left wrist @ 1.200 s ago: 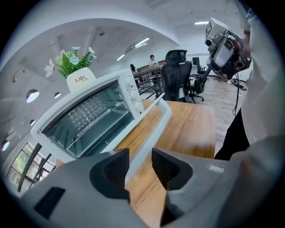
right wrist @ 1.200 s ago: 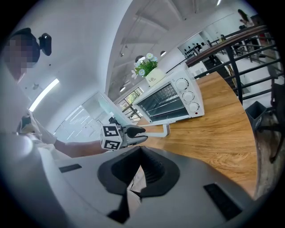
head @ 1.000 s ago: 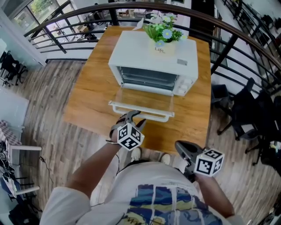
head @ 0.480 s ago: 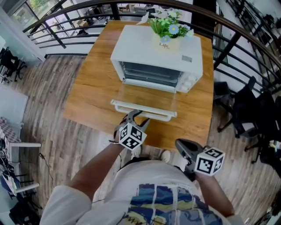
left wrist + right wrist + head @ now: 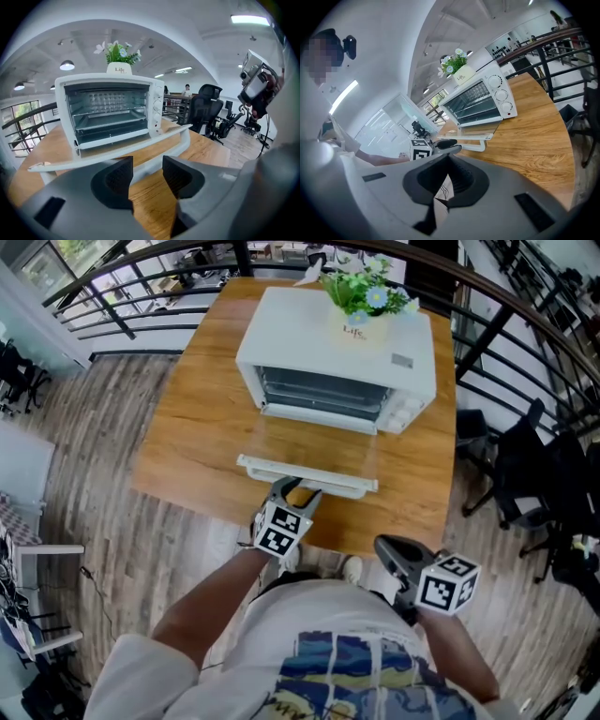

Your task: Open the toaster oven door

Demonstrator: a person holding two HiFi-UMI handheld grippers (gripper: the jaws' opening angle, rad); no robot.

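The white toaster oven (image 5: 337, 343) stands on the wooden table (image 5: 197, 427). Its glass door (image 5: 314, 451) lies folded down flat, with the white handle (image 5: 305, 474) along its front edge. My left gripper (image 5: 295, 489) sits just in front of the handle's middle. It is open and holds nothing. In the left gripper view the handle (image 5: 179, 144) runs just beyond the open left gripper (image 5: 147, 176), and the oven cavity (image 5: 110, 110) is exposed. My right gripper (image 5: 386, 551) hangs shut and empty near my body, off the table's front edge. It also shows shut in its own view (image 5: 447, 176).
A flower pot (image 5: 364, 324) stands on the oven's top. A dark metal railing (image 5: 506, 315) curves round the table's far and right sides. Black chairs (image 5: 553, 474) stand to the right. The table's front edge is just under my left gripper.
My left gripper stays at the door handle with its jaws spread a little wider. The door stays flat. My right gripper has not moved.
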